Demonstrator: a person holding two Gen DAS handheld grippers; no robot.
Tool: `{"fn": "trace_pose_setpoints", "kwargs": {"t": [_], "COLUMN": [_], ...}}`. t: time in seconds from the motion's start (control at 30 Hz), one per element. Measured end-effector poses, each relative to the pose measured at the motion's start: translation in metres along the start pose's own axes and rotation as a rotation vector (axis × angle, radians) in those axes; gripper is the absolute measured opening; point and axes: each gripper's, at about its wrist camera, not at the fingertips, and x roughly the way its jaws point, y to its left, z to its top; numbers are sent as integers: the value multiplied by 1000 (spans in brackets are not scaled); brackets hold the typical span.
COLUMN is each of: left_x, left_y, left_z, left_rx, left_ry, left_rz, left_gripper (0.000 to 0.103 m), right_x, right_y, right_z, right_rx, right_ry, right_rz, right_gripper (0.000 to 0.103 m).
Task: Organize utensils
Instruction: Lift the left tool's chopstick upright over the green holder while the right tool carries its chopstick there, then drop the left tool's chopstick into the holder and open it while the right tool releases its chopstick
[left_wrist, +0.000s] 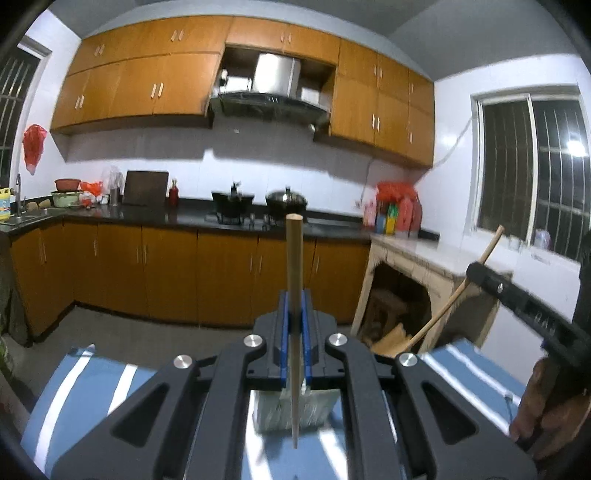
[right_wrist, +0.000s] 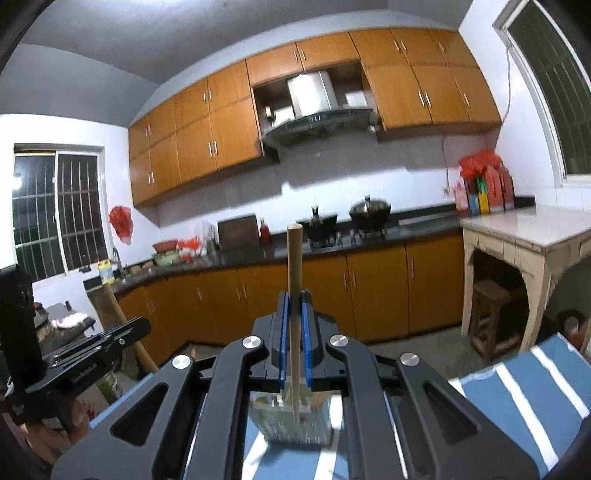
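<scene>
My left gripper (left_wrist: 294, 301) is shut on a wooden chopstick (left_wrist: 294, 258) that stands upright between its blue pads, tip down over a pale rectangular holder (left_wrist: 317, 408) on the blue striped cloth (left_wrist: 88, 384). My right gripper (right_wrist: 294, 301) is shut on a second wooden chopstick (right_wrist: 294, 258), also upright, its tip over the same kind of holder (right_wrist: 314, 421). The right gripper (left_wrist: 524, 295) with its chopstick (left_wrist: 443, 314) shows at the right of the left wrist view. The left gripper (right_wrist: 85, 354) shows at the left of the right wrist view.
A blue cloth with white stripes (right_wrist: 524, 398) covers the near table. Behind is a kitchen with orange cabinets (left_wrist: 184, 273), a dark counter (left_wrist: 147, 214) with pots (left_wrist: 286, 201), and a pale side table (right_wrist: 524, 240) with a wooden stool (right_wrist: 491, 314) under it.
</scene>
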Motion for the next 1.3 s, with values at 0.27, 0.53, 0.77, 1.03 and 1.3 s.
{"fn": "trace_pose_setpoints", "kwargs": {"t": [0.27, 0.53, 0.77, 1.03, 1.3], "left_x": [33, 69, 82, 102, 105], "left_y": [-6, -3, 6, 12, 23], "left_z": [28, 24, 9, -3, -7], "left_rx": [-41, -39, -43, -40, -58], "left_ry": [-101, -100, -71, -32, 0], "left_rz": [82, 121, 114, 123, 135], "left_gripper": [7, 7, 7, 7, 28], "right_x": [35, 54, 68, 76, 81], "right_y": [1, -8, -5, -7, -7], "right_z": [0, -23, -38, -46, -50], "right_rx": [6, 33, 26, 38, 39], "right_ry": [-17, 37, 72, 104, 157], "right_rz": [-32, -55, -60, -58, -43], "right_gripper": [7, 7, 7, 7, 15]}}
